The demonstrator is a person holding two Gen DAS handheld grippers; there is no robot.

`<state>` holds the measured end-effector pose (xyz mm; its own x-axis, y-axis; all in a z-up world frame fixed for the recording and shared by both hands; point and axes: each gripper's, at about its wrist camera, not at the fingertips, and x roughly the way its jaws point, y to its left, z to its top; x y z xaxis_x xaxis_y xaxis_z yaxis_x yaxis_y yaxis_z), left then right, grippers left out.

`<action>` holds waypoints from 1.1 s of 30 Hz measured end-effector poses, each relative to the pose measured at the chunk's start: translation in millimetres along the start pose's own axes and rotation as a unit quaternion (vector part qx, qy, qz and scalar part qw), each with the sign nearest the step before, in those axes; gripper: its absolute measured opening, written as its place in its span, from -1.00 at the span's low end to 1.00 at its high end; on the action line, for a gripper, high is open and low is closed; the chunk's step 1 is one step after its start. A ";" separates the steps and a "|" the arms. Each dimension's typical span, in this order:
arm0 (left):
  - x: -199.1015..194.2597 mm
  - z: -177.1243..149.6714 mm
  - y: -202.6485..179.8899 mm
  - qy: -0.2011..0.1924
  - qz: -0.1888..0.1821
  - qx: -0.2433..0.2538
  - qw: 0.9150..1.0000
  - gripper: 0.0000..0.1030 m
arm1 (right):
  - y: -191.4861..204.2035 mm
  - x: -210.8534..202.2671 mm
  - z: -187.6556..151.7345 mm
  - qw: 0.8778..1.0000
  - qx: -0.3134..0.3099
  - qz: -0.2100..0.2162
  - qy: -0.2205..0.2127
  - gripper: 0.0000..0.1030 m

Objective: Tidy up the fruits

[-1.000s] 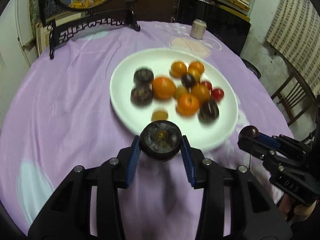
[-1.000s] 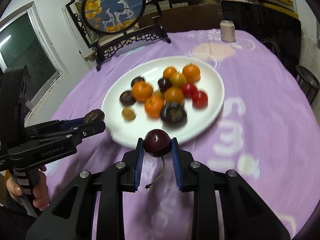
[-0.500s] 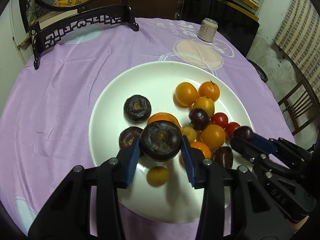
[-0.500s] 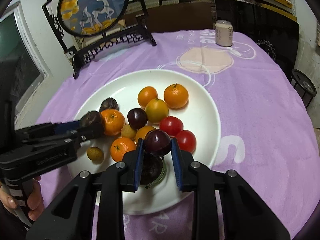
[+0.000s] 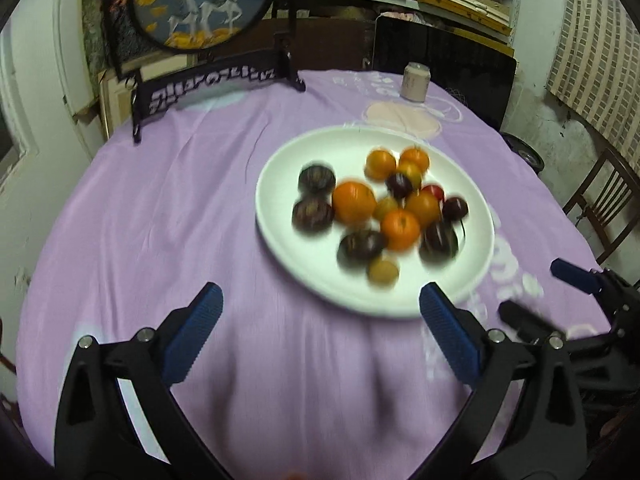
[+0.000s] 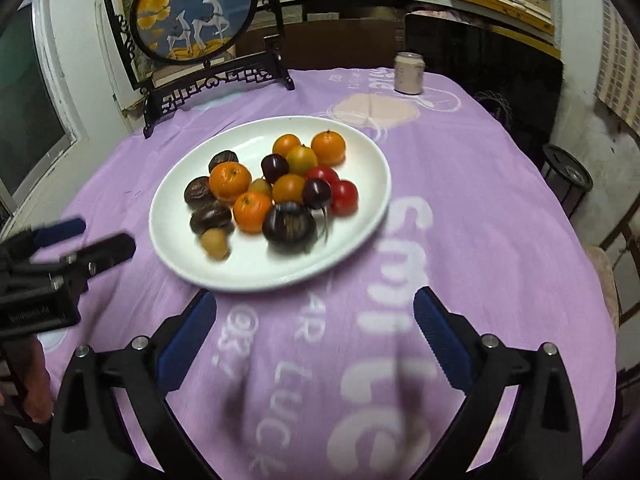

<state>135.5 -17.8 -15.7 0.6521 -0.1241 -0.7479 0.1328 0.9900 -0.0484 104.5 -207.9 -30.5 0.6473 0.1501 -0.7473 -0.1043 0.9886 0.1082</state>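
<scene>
A white plate point(image 6: 360, 240) on the purple tablecloth holds several fruits: oranges point(image 6: 229, 178), red tomatoes point(image 6: 344, 198), dark plums point(image 6: 317, 194), dark round mangosteens point(image 6: 289, 222) and a small yellow fruit point(image 6: 215, 242). The same plate point(image 5: 280, 184) shows blurred in the left wrist view. My left gripper point(image 5: 320, 322) is open and empty, near the plate's front edge. My right gripper point(image 6: 314, 322) is open and empty, just in front of the plate. Each gripper shows in the other's view, left gripper point(image 6: 84, 240) and right gripper point(image 5: 548, 292).
A black carved stand with a round painted screen point(image 6: 196, 12) stands at the back left of the table. A pale can point(image 6: 408, 72) stands at the back. A wooden chair point(image 5: 600, 204) and a dark stool point(image 6: 566, 176) are at the right.
Both grippers have opened and pulled back from over the plate. The mangosteen from the left gripper and the plum from the right gripper now lie on the plate.
</scene>
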 end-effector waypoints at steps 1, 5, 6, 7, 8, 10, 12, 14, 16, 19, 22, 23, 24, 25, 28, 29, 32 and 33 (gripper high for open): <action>-2.5 -4.4 0.9 0.002 -0.001 -0.002 1.000 0.95 | 0.4 -5.0 -3.7 1.000 0.003 -0.001 -0.002 0.93; -16.3 -16.2 1.5 -0.003 0.008 -0.001 1.000 0.95 | 10.6 -18.5 -10.7 1.000 -0.007 -0.017 -0.006 0.97; -21.5 -18.1 1.5 -0.006 0.007 -0.001 1.000 0.95 | 13.5 -22.0 -12.2 1.000 -0.011 -0.021 -0.009 0.97; -25.1 -19.4 1.3 -0.009 0.006 -0.001 1.000 0.95 | 15.5 -24.7 -13.0 1.000 -0.013 -0.022 -0.011 0.97; -29.6 -21.1 0.8 -0.011 0.006 0.001 1.000 0.95 | 17.5 -29.2 -14.6 1.000 -0.014 -0.021 -0.014 0.97; -34.4 -23.2 -0.7 -0.012 0.010 0.005 1.000 0.95 | 19.3 -34.6 -16.0 1.000 -0.013 -0.019 -0.018 0.97; -39.9 -26.1 -2.7 -0.013 0.012 0.010 1.000 0.95 | 20.9 -39.5 -17.1 1.000 -0.011 -0.017 -0.021 0.97; -43.5 -28.3 -2.5 -0.017 0.012 0.011 1.000 0.96 | 22.9 -43.8 -18.6 1.000 -0.012 -0.016 -0.023 0.97; -47.0 -30.1 -2.1 -0.019 0.013 0.010 1.000 0.96 | 25.8 -46.7 -19.2 0.999 -0.015 -0.016 -0.024 0.97; -49.4 -31.3 -1.4 -0.020 0.012 0.010 1.000 0.96 | 29.5 -50.8 -20.0 0.999 -0.019 -0.016 -0.027 0.97; -50.9 -31.4 -1.2 -0.021 0.012 0.009 1.000 0.96 | 31.2 -53.8 -20.6 0.999 -0.019 -0.016 -0.030 0.97; -51.9 -31.7 -0.9 -0.022 0.011 0.009 1.000 0.96 | 31.1 -54.5 -20.8 0.999 -0.019 -0.015 -0.030 0.97; -52.8 -31.5 -1.0 -0.023 0.011 0.009 1.000 0.96 | 30.8 -54.6 -21.0 0.999 -0.018 -0.015 -0.030 0.97; -53.5 -31.7 -0.8 -0.024 0.011 0.009 1.000 0.96 | 30.9 -55.2 -21.0 0.999 -0.017 -0.014 -0.030 0.97; -55.3 -31.7 0.3 -0.027 0.012 0.008 1.000 0.96 | 31.1 -54.8 -20.8 0.999 -0.017 -0.014 -0.030 0.97; -55.8 -31.9 0.4 -0.027 0.011 0.007 1.000 0.96 | 31.3 -55.2 -20.8 0.999 -0.018 -0.014 -0.030 0.97; -55.7 -32.6 1.2 -0.027 0.013 0.006 1.000 0.96 | 32.1 -55.1 -20.6 0.999 -0.018 -0.014 -0.028 0.97; -55.5 -32.6 1.0 -0.027 0.013 0.006 1.000 0.96 | 32.6 -55.4 -20.6 0.999 -0.017 -0.013 -0.028 0.97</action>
<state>75.0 -7.7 4.2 0.6950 -0.1012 -0.7118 0.1237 0.9921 -0.0203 49.7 -184.1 1.0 0.6915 0.1249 -0.7115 -0.1121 0.9916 0.0651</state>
